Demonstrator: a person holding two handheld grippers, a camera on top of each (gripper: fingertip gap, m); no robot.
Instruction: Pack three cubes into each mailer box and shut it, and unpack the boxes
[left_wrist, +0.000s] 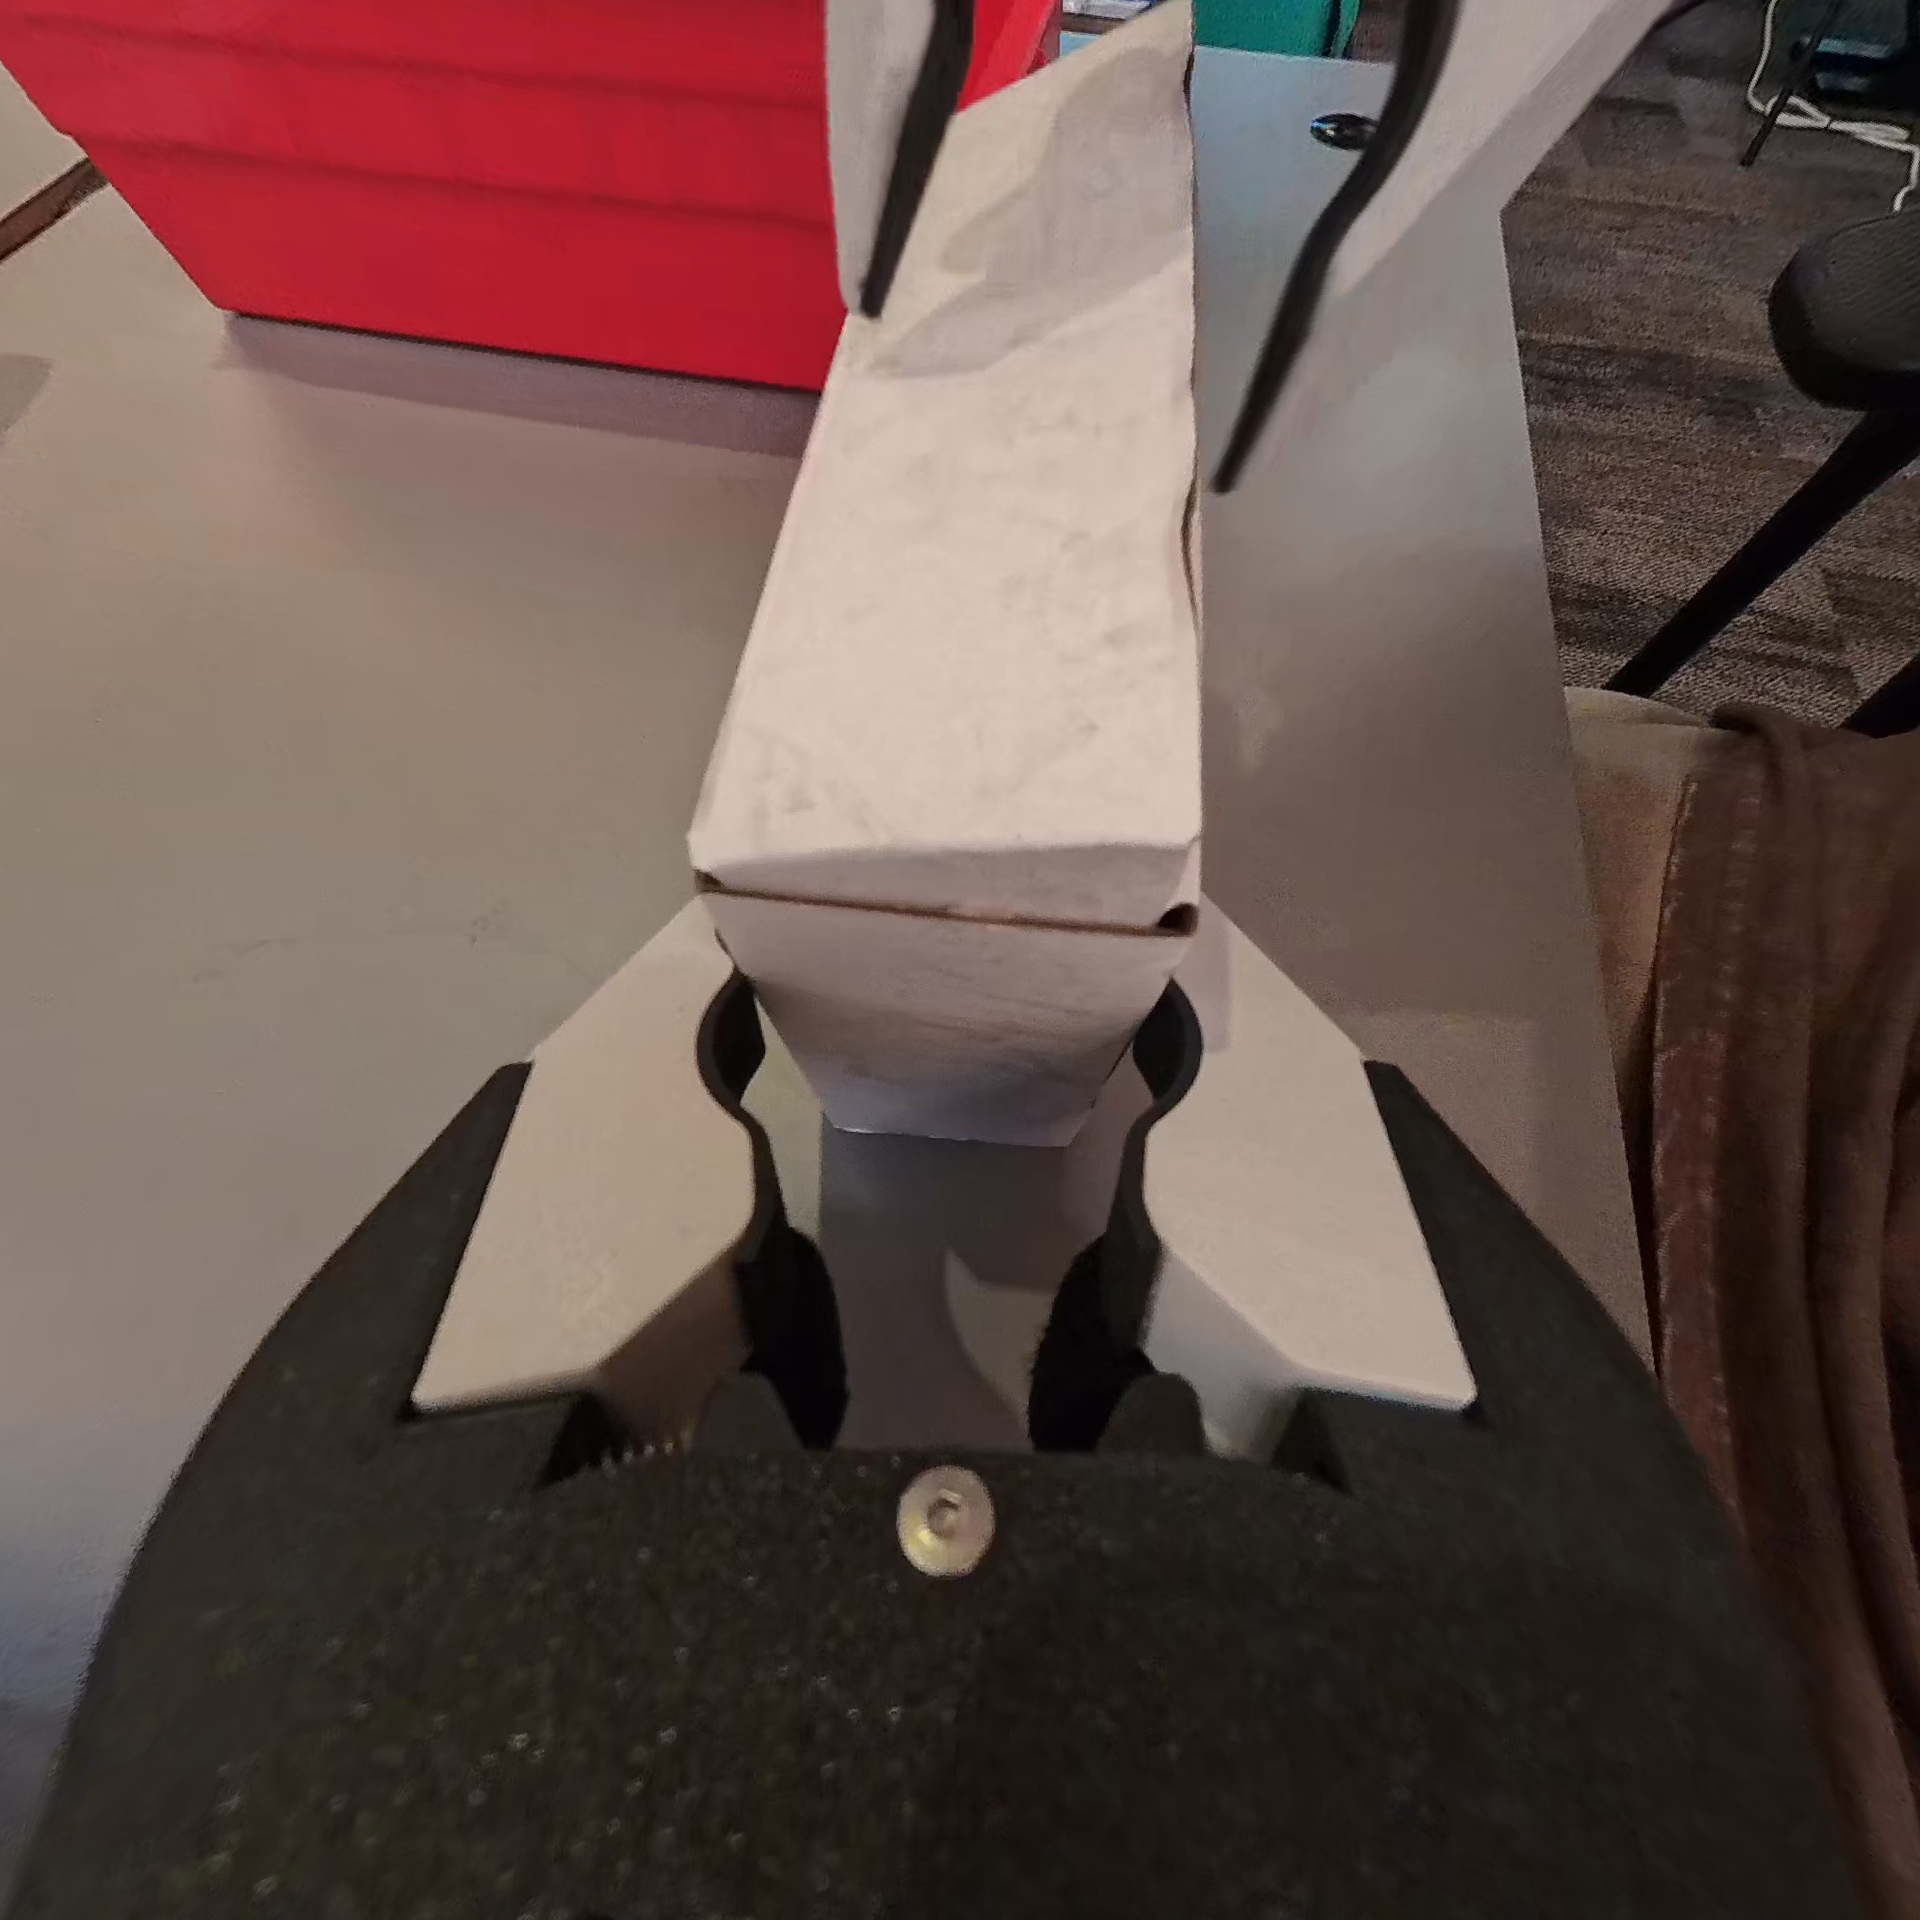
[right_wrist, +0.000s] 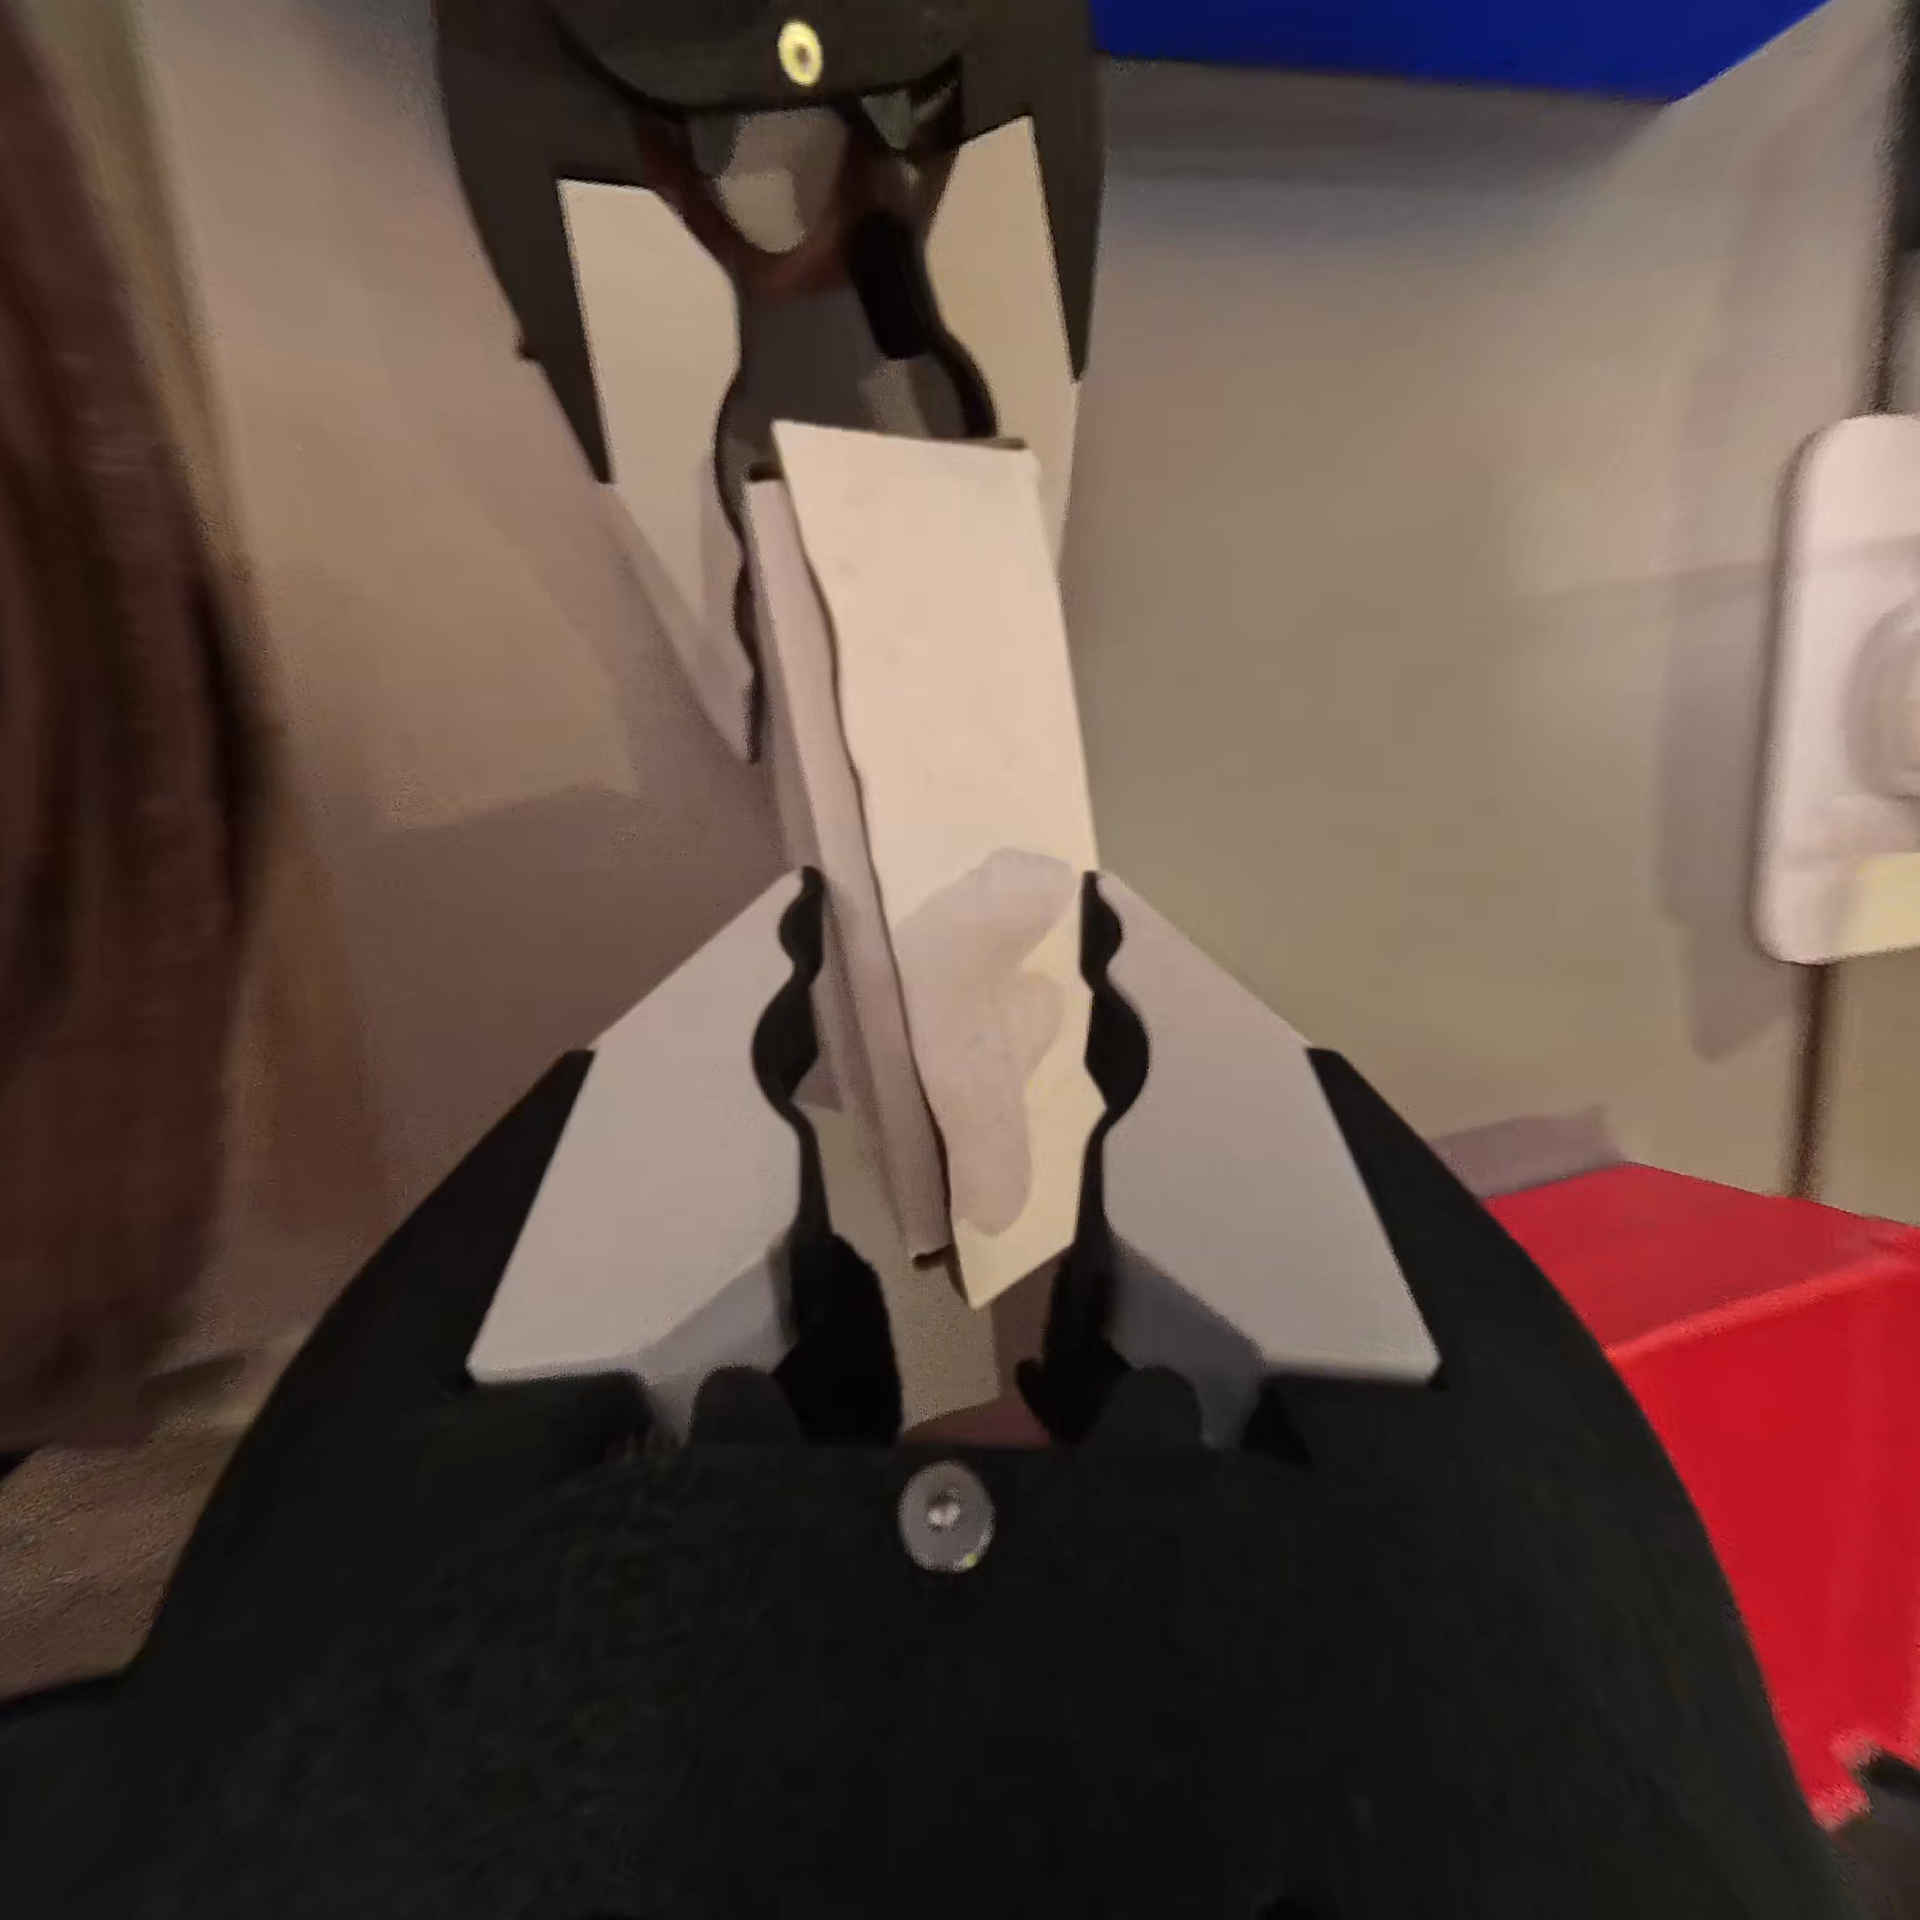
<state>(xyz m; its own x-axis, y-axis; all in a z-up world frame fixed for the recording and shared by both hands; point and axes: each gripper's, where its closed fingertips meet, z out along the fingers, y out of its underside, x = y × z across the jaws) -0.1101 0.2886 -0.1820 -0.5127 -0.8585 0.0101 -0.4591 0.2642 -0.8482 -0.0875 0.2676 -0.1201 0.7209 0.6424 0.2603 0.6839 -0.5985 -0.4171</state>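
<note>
A white mailer box (left_wrist: 966, 644) of matte, faintly scuffed cardboard hangs above the pale grey surface (left_wrist: 364, 675), held end to end between the two tools. In the left wrist view the left tool (left_wrist: 954, 1049) has its white wedge-shaped fingers (left_wrist: 613, 1174), lined with wavy black rubber pads, pressed against both sides of the box's near end, so it is gripping the box; a thin brown seam of raw corrugated edge runs across that end where the lid meets the base. At the far end the right tool (left_wrist: 1049, 384) comes in from above, one finger lying against the box's left face and the other standing a little off its right edge. In the right wrist view the box (right_wrist: 935, 727) looks long and narrow, its lid flap slightly skewed from the base, with a pale translucent, lumpy patch on the panel near the right tool (right_wrist: 948, 997); this tool's scalloped pads sit on either side of the box, but blur keeps me from telling whether they clamp it. The left tool (right_wrist: 862, 457) holds the far end there. A glossy red bin (left_wrist: 468, 187) with stepped sides sits on the surface to the far left, and brown fabric (left_wrist: 1787, 1143) with a soft sheen lies at the right.
</note>
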